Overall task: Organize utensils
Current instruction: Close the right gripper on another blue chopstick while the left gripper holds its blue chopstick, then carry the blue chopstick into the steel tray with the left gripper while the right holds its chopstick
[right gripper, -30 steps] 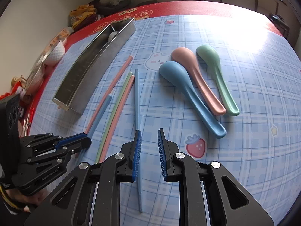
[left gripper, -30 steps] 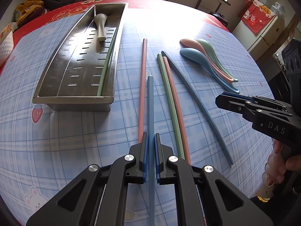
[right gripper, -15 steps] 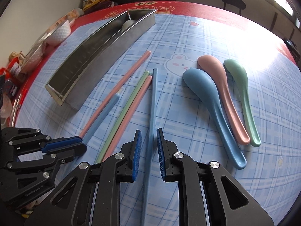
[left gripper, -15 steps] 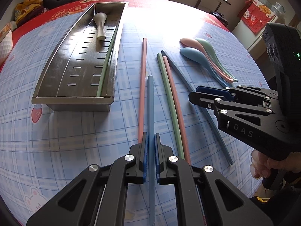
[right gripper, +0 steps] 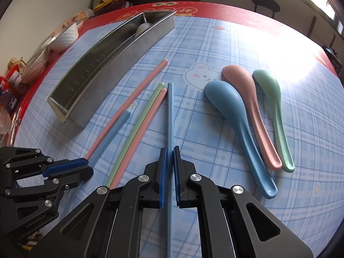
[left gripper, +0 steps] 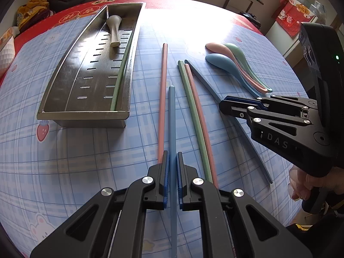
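My left gripper (left gripper: 172, 157) is shut on a blue chopstick (left gripper: 171, 116) that lies on the table. My right gripper (right gripper: 169, 150) is shut on the second blue chopstick (right gripper: 170, 111), also low on the table; it shows in the left wrist view (left gripper: 228, 104). Between them lie a pink chopstick (left gripper: 162, 86), a green chopstick (left gripper: 190, 99) and another pink chopstick (left gripper: 198, 103). A steel tray (left gripper: 81, 117) at the left holds a grey spoon (left gripper: 114, 30) and a green chopstick (left gripper: 119, 81). Blue (right gripper: 236, 116), pink (right gripper: 249, 103) and green (right gripper: 273, 107) spoons lie at the right.
The round table has a blue checked cloth (left gripper: 75, 161) with a red border. A white bowl (right gripper: 63, 37) and packets sit at the far left edge. A stool (right gripper: 265, 5) stands beyond the table. A red box (left gripper: 292, 15) stands off to the right.
My right gripper has swung over the second blue chopstick and its jaws have shut on it. My left gripper has stayed shut on its chopstick.
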`<action>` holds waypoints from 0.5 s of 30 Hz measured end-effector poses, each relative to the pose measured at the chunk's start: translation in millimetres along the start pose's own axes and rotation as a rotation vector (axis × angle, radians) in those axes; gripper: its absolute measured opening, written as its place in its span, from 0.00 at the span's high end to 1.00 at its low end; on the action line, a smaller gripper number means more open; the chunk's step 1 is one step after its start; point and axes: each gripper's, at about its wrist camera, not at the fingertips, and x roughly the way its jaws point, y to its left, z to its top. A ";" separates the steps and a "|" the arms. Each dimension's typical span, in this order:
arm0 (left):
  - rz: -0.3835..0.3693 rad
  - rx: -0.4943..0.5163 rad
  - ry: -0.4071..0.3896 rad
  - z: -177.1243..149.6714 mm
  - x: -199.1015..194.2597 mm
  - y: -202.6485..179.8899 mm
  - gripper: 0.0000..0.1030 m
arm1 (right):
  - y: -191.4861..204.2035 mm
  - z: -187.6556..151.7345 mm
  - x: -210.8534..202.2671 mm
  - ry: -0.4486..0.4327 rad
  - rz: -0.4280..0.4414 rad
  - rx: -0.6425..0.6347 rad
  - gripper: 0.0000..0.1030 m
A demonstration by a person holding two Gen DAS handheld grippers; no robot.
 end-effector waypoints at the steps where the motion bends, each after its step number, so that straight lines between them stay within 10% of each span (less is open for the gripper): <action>1: -0.001 0.000 -0.001 -0.1 -0.1 0.1 0.92 | -1.0 -1.5 -0.9 -0.001 0.002 0.007 0.94; 15: -0.010 -0.008 -0.003 -0.8 -0.7 2.3 0.92 | -14.3 -25.6 -13.2 0.003 0.008 0.090 0.94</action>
